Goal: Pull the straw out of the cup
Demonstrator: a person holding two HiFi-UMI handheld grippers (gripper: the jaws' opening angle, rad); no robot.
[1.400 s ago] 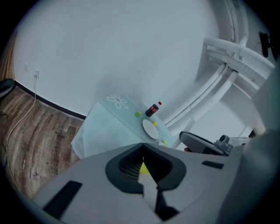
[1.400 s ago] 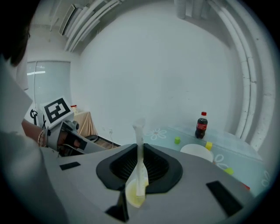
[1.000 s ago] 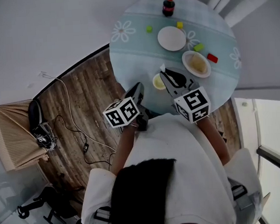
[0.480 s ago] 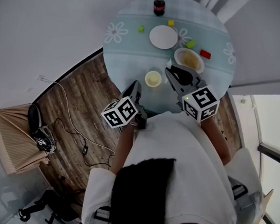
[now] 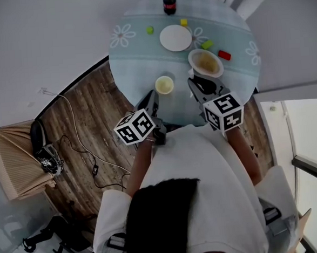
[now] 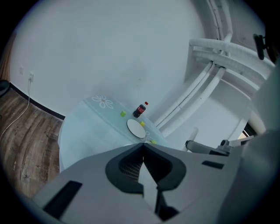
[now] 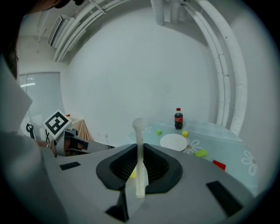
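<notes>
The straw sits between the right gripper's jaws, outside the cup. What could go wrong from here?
1. The right gripper is shut on the thin straw, whose end sticks out past the jaw tips. It may slip or catch on something if the hand swings.
2. That gripper is close to the bowl on the table. A careless move might bump the bowl or dip the straw into it.

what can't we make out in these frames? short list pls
- cup: head view, too small to tell its contents; left gripper view, none shows, the left gripper covers the near table.
- straw: head view, barely visible past the right gripper.
- bottle label: every view, too small to read.
- bowl contents: head view, too small.
</notes>
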